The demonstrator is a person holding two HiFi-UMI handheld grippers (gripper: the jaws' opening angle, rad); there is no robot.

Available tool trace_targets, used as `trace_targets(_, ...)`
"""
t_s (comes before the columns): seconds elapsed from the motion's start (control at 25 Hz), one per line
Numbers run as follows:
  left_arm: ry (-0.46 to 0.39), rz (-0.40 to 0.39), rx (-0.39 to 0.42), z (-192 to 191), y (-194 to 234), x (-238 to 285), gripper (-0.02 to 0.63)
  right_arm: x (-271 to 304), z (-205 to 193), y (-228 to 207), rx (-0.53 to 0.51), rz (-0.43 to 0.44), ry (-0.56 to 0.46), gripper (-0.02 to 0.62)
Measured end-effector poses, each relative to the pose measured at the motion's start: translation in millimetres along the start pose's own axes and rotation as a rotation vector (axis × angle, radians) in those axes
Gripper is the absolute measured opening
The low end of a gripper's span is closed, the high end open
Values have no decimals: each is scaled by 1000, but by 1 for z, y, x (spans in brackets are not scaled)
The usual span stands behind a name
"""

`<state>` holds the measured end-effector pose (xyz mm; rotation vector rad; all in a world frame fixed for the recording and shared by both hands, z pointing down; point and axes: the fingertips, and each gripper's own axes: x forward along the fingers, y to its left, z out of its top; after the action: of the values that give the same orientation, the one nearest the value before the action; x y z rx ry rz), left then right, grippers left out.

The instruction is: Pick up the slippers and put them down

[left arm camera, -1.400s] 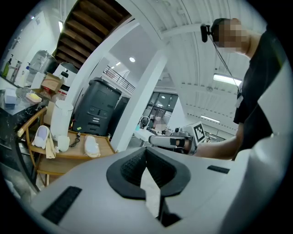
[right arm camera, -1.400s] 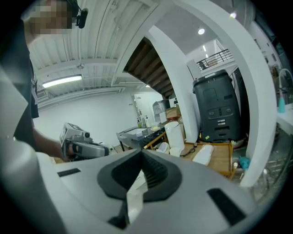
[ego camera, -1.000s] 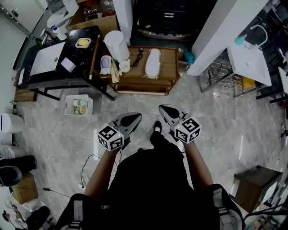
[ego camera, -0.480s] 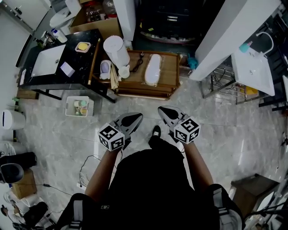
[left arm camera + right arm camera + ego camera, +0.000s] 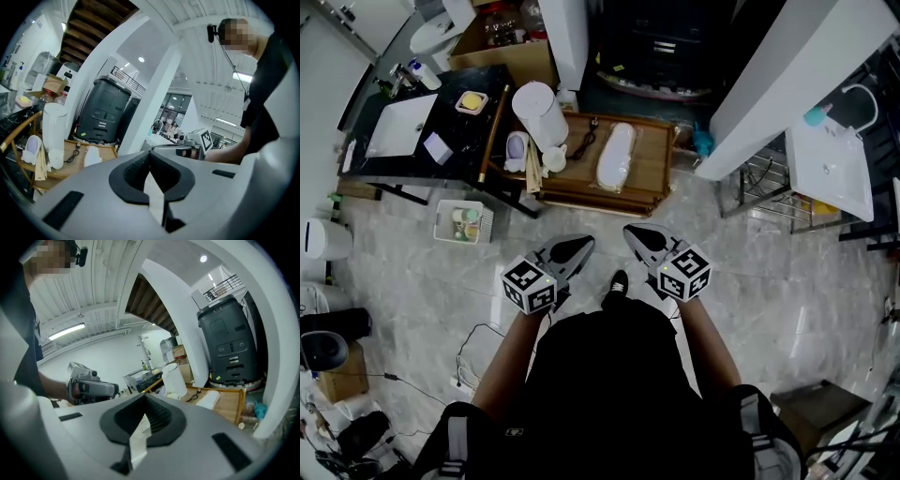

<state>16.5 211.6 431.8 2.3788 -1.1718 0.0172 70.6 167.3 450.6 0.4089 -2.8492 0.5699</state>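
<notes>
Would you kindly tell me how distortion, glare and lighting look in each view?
Head view: evenly lit and sharp; the wide lens bows the tall white pillar, and the glossy grey marble floor shows faint sheen. Left gripper view: heavy fisheye, black corners, the white slipper tiny. Right gripper view: same fisheye; the ceiling strip light glares.

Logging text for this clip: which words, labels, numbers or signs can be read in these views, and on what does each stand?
No word or number can be read in any view.
On the cubes of the left gripper and right gripper: black-and-white square patterns only, no letters.
On the dark grey machine: a small yellowish sticker, too small to read.
On the bottle at the black counter: label too small to read.
</notes>
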Motion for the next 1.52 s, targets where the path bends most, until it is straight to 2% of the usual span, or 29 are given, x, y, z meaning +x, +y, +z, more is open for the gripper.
trace_targets(0.56, -17, 42, 11, 11, 11, 42, 11, -1, 6, -41, -28, 59, 23, 8)
trace_targets(1.52, -32, 55, -9, 8, 13, 53, 11, -3, 3, -48, -51, 76, 62, 8)
